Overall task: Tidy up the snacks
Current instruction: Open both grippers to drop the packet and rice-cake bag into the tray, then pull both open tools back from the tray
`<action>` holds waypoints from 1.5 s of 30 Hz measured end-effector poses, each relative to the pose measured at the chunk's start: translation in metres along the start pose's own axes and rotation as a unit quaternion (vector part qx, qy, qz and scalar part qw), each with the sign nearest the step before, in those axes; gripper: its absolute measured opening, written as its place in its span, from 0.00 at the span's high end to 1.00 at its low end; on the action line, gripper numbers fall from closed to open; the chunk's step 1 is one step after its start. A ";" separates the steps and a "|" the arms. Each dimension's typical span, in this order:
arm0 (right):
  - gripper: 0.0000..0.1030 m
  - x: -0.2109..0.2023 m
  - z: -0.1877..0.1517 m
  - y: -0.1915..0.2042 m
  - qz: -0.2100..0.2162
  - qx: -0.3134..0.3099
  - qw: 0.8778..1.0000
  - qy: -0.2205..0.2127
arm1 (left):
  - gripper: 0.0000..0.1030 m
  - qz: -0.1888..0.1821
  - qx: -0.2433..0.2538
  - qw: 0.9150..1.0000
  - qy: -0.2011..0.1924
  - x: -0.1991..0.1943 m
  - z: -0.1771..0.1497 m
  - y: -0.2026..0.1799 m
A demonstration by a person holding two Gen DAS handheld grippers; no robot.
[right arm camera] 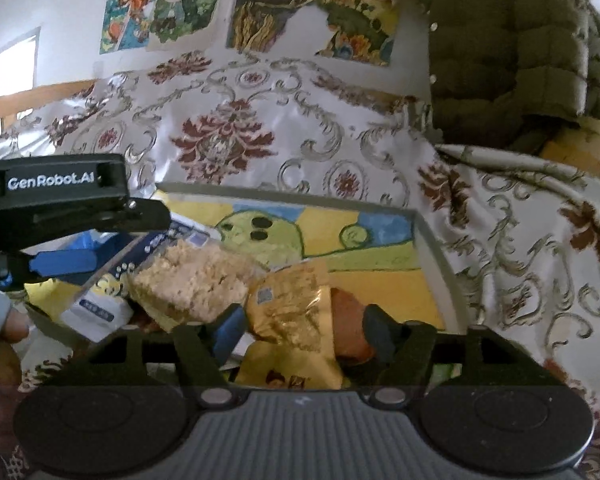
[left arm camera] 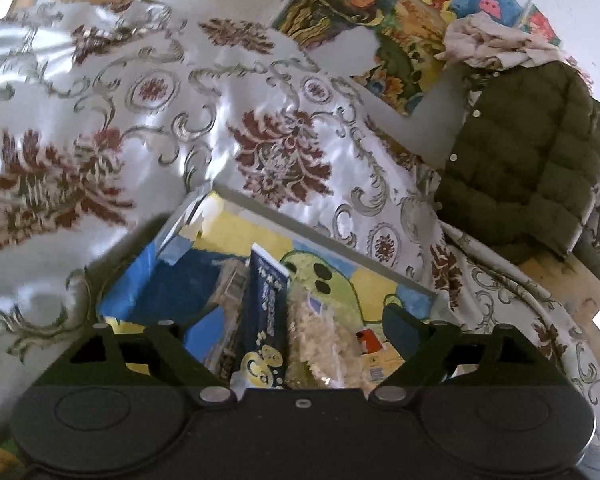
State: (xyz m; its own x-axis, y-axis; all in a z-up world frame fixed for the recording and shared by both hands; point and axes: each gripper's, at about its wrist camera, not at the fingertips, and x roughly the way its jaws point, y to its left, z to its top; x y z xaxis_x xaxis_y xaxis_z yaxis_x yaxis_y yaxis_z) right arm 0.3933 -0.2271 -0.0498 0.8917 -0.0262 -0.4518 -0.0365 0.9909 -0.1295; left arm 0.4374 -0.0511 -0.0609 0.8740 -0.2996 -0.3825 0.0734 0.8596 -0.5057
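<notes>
A shallow tray (left arm camera: 324, 240) with a painted cartoon floor holds the snacks. In the left wrist view a dark blue packet (left arm camera: 266, 312) and a clear bag of pale puffed snack (left arm camera: 324, 344) lie between the fingers of my left gripper (left arm camera: 304, 334), which is open, with gaps at both pads. In the right wrist view, the tray (right arm camera: 284, 196) holds a gold foil packet (right arm camera: 292, 304) lying over an orange packet (right arm camera: 350, 324). Both sit between the spread fingers of my open right gripper (right arm camera: 304, 334). The puffed snack bag (right arm camera: 192, 280) lies to their left, under a blue pad (right arm camera: 66, 262) of the left gripper.
The tray rests on a shiny floral tablecloth (left arm camera: 148, 120). An olive puffer jacket (left arm camera: 532, 152) hangs at the right over a wooden edge (left arm camera: 568, 276). Paintings (right arm camera: 164, 4) cover the wall behind. A person's fingers (right arm camera: 8, 332) show at the lower left of the right wrist view.
</notes>
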 end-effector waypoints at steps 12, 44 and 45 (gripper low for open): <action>0.03 -0.069 0.025 -0.037 -0.020 0.070 0.995 -0.067 | 0.01 0.052 0.073 0.992 -0.091 -0.077 0.023 -0.036; 0.00 -0.240 -0.051 -0.029 -0.018 0.110 0.990 -0.091 | 0.01 0.137 0.143 0.979 -0.053 -0.271 -0.083 -0.028; 0.00 -0.243 -0.053 -0.027 -0.016 0.107 0.990 -0.092 | 0.01 0.146 0.145 0.977 -0.054 -0.277 -0.085 -0.026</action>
State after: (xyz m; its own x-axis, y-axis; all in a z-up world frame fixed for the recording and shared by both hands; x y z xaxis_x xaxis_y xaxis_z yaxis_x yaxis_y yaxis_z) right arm 0.1539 -0.2545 0.0163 0.9589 -0.0522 -0.2789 0.0711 0.9958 0.0580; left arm 0.1529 -0.0253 -0.0076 0.9223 0.0081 -0.3865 -0.0678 0.9877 -0.1410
